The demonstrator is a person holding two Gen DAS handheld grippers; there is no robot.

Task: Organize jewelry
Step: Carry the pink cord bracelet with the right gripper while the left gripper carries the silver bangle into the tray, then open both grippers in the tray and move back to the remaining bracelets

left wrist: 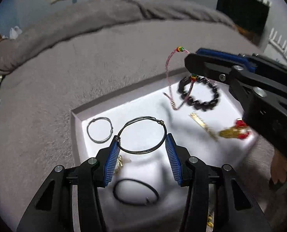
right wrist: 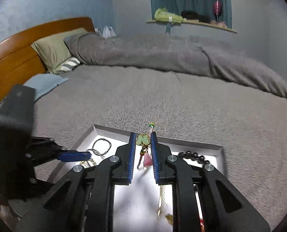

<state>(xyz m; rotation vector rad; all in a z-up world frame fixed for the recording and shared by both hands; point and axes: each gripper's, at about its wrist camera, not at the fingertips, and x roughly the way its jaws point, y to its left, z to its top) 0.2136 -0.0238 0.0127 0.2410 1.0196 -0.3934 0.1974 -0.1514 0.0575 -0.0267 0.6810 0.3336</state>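
Note:
A white tray (left wrist: 77, 119) lies on the grey bed. My left gripper (left wrist: 142, 138) is shut on a large dark wire bangle (left wrist: 143, 151), its pads touching the ring's two sides, held above the tray. My right gripper (right wrist: 142, 137) is shut on a pink cord bracelet (right wrist: 142, 139) with a green clover charm and pink tassel; in the left wrist view the cord (left wrist: 169, 77) dangles from it over the tray. In the tray lie a small silver wire bangle (left wrist: 99, 129), a black bead bracelet (left wrist: 199, 93), a black ring (left wrist: 135, 192) and gold and red pieces (left wrist: 234, 131).
The grey blanket (right wrist: 162, 100) covers the bed around the tray. Pillows (right wrist: 52, 52) and a wooden headboard (right wrist: 11, 54) are at the far left. A shelf (right wrist: 191, 22) with items hangs on the far wall.

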